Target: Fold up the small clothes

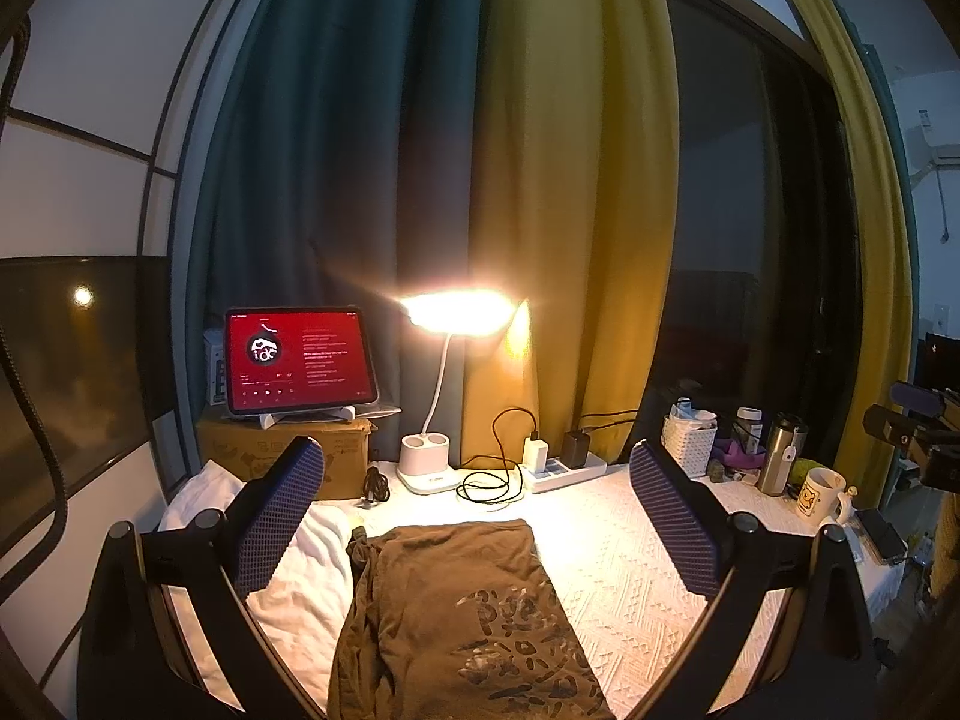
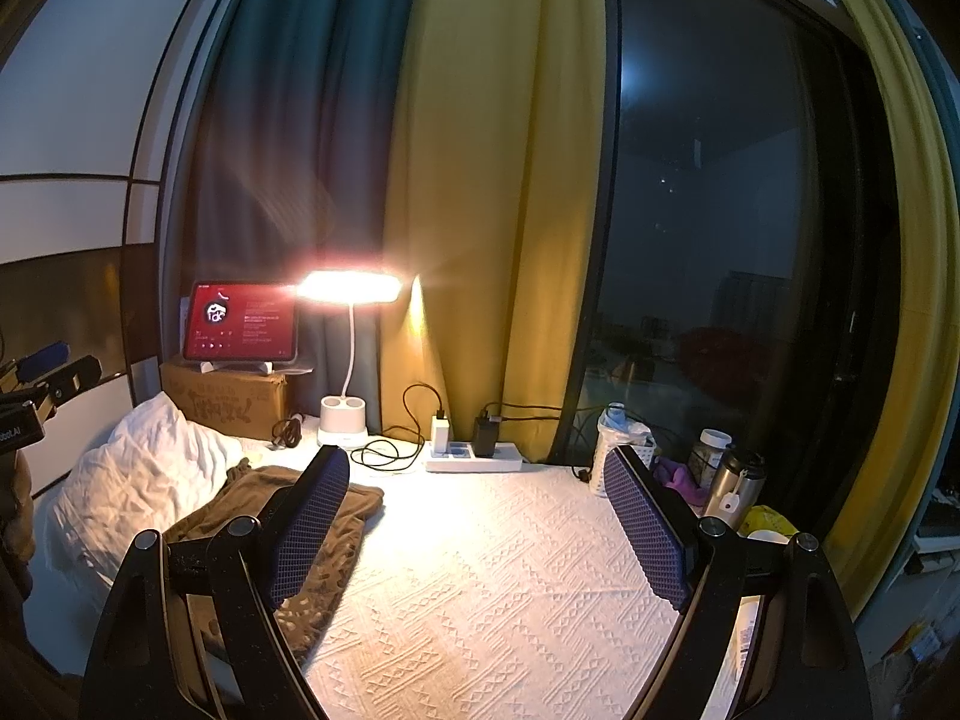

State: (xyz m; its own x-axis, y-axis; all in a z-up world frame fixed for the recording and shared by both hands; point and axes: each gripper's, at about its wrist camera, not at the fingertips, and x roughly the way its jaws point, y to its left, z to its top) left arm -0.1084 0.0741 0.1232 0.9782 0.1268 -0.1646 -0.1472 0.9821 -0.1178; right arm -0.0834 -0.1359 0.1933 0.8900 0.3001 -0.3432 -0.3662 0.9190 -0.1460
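Cloth, a brown shirt [image 1: 456,618], is lying limp and light on the white counter [image 1: 636,570] before the lamp [image 1: 429,462]; both grippers' jaws are gaping wide, empty; pinching a hem corner looks best.

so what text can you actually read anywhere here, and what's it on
Almost nothing is clearly legible.
"000LAI" or similar, partly cut off: on the black device at the left edge of the right wrist view.
Tablet: lines of text on the red screen, too small to read.
Brown garment: a pale print of characters, too worn and blurred to read.
Cardboard box: printed characters, unreadable.
Mug: a cartoon face, no legible words.
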